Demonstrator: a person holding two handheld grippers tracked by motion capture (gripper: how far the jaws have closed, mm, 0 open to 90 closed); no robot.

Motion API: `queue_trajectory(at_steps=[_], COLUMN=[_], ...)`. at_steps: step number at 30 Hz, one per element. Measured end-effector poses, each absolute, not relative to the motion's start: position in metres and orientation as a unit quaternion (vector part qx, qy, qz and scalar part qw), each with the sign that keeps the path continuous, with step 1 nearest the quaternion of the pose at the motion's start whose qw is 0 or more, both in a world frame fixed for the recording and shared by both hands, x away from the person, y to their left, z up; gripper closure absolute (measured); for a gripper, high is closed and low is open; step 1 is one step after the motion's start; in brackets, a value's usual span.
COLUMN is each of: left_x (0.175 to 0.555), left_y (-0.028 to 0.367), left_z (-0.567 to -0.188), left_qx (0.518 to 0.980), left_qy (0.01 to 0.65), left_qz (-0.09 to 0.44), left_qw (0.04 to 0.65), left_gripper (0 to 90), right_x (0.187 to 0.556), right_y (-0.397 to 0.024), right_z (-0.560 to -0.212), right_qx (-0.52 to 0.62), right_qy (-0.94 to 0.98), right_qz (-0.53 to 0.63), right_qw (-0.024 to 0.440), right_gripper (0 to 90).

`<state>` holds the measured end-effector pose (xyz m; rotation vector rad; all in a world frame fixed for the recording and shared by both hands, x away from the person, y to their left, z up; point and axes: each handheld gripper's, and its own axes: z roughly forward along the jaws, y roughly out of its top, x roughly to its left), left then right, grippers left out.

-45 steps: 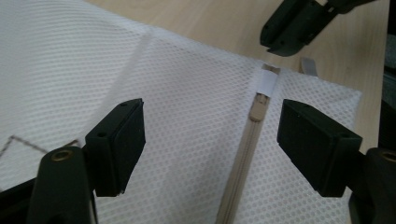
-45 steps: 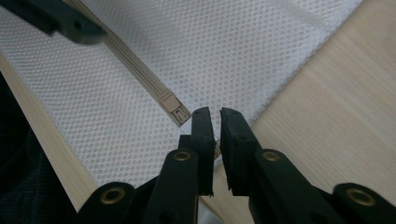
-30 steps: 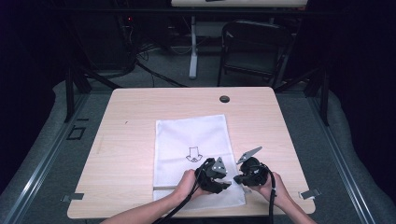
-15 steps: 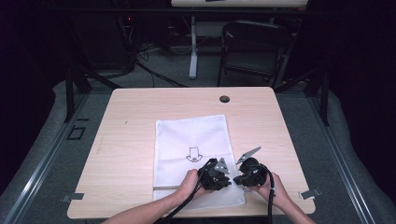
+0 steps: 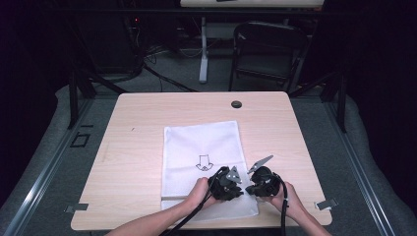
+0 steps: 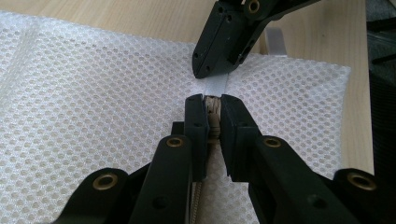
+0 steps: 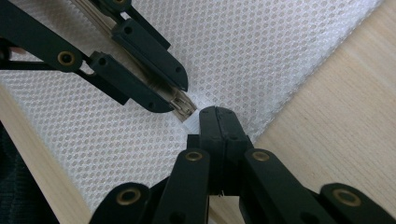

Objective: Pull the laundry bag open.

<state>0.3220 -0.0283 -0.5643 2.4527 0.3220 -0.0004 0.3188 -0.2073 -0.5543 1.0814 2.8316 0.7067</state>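
Fingers of the left gripper [image 6: 212, 112] have just been closing and now pinch the beige zipper slider [image 6: 212, 103] at the near edge of the white mesh laundry bag [image 5: 201, 147], a flat, honeycomb-perforated rectangle printed with a small arrow and lying on the pale wooden surface [image 5: 137, 128]. Straight ahead of those fingers, almost tip to tip, the right gripper [image 7: 215, 122] is clamped tight on the thin white ribbon tab [image 6: 215, 85] at the end of the zipper, the mesh spreading away to both sides of it. I judge the step in hand to be anchoring the bag's end while gripping the slider, ready to run the zipper. The next move likely calls for drawing the slider away from the right fingers along the beige toothed zipper track [image 6: 201, 191], keeping the tab taut so the soft, floppy mesh does not bunch.
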Motion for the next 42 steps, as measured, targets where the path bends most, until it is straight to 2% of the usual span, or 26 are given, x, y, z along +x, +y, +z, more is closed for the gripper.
queue_trajectory(at_steps=[28,31,33,42], left_x=[0.322,0.324,0.323,0.322], left_y=[-0.016,-0.013,-0.014,-0.008], left_z=[-0.561,-0.561,-0.561,-0.559], left_qx=[0.935,0.933,0.934,0.936], left_qy=[0.124,0.128,0.125,0.127], left_qz=[-0.001,-0.008,-0.005,-0.003], left_qw=[0.334,0.336,0.335,0.329], left_gripper=[82.1,82.1,82.2,82.2], right_x=[0.317,0.320,0.320,0.319], right_y=[-0.207,-0.210,-0.210,-0.209], right_z=[-0.559,-0.555,-0.555,-0.554], right_qx=[0.372,0.362,0.358,0.360], right_qy=[0.891,0.900,0.905,0.905], right_qz=[0.259,0.242,0.228,0.227], right_qw=[0.008,-0.006,0.007,0.007], right_gripper=[90.0,90.0,90.0,90.0])
